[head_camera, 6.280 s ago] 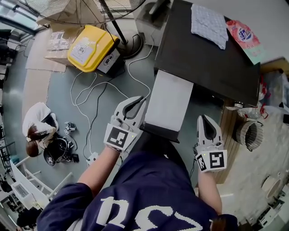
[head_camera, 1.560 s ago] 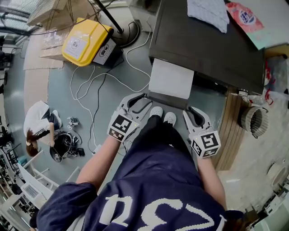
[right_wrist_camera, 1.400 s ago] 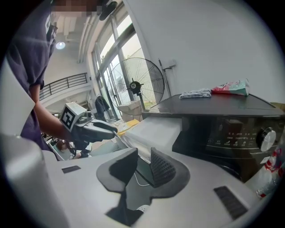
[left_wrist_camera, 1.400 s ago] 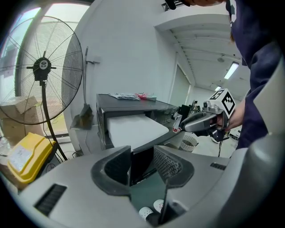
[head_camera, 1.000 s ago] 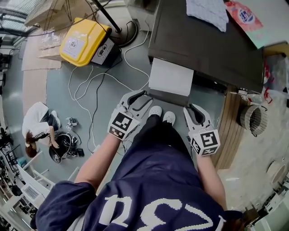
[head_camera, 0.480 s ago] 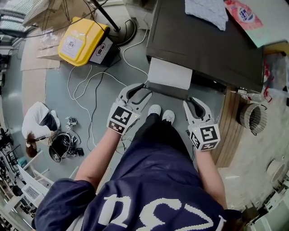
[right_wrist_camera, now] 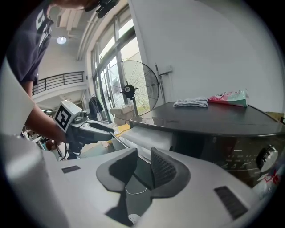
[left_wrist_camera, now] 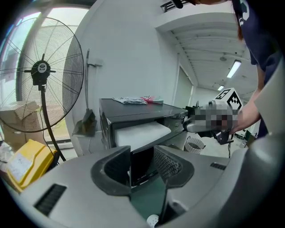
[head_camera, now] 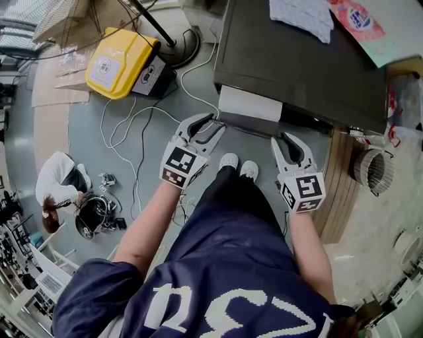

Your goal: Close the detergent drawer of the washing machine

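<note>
Washing machine (head_camera: 297,66): big boxy body, dark glossy flat top, smooth. Folded pale cloth (head_camera: 301,16) and a crinkly pink-green pouch (head_camera: 360,20) lie on it, apart.

Detergent drawer (head_camera: 250,105): a white matte rectangular slab with a dark front panel. It sticks out of the machine's front, partly open.

Yellow plastic case (head_camera: 119,63) with rounded corners sits on the grey floor, well left, with thin white cable (head_camera: 132,132) looping beside it.

My left gripper (head_camera: 215,123) is grey moulded plastic with ribbed pads. It is released, jaws wide. The drawer's dark front left corner shows in the gap, and I see no pad pressing.

My right gripper (head_camera: 284,138) is the same build, released, jaws narrowly apart and empty, near the drawer's right front corner.
</note>
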`<state>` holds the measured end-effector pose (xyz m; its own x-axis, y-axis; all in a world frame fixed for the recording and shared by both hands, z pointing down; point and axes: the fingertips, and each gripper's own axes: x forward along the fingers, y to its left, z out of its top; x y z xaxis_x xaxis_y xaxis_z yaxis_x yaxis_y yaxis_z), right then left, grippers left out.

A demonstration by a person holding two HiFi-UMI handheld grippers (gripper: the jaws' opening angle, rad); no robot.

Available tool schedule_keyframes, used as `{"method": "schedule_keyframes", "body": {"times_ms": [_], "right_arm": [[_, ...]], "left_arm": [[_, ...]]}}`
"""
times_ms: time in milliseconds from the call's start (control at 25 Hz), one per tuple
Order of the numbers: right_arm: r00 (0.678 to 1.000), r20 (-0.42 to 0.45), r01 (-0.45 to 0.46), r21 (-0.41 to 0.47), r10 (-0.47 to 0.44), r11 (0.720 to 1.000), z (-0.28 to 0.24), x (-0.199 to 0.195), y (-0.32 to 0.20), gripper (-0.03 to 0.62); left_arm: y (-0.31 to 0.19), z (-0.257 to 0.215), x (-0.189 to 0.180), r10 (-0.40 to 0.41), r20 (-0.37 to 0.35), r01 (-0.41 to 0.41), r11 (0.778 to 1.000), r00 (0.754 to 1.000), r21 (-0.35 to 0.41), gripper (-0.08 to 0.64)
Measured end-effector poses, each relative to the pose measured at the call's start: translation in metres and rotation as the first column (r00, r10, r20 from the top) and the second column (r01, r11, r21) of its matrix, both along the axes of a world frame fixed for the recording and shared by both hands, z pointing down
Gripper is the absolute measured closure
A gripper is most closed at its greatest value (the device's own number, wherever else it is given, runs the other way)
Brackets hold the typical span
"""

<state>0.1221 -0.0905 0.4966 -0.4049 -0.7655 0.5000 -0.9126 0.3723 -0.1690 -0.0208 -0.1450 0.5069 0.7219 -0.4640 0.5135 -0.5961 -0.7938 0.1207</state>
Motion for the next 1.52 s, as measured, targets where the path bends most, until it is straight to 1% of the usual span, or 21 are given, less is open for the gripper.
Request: {"method": "schedule_keyframes", "body": {"times_ms": [800,1240,1520], "right_arm": [[0.999,-0.013,-0.045,0.029,0.045,0.999,0.000,0.010,-0.036,0.474],[0.999,-0.023,-0.048,0.055,0.049,0.997,-0.001,0.012,-0.046,0.472],[0.996,-0.013,-0.089,0.044,0.090,0.995,-0.002,0.014,-0.048,0.469]], "left_arm": [[-0.036,0.002,0.010,-0.020,-0.007,0.020,1.000,1.000,0.014,0.383],[-0.046,0.001,0.012,-0.020,-0.010,0.021,1.000,1.000,0.019,0.383],[-0.047,0.000,0.014,-0.035,-0.008,0.035,0.999,0.999,0.012,0.380]]}}
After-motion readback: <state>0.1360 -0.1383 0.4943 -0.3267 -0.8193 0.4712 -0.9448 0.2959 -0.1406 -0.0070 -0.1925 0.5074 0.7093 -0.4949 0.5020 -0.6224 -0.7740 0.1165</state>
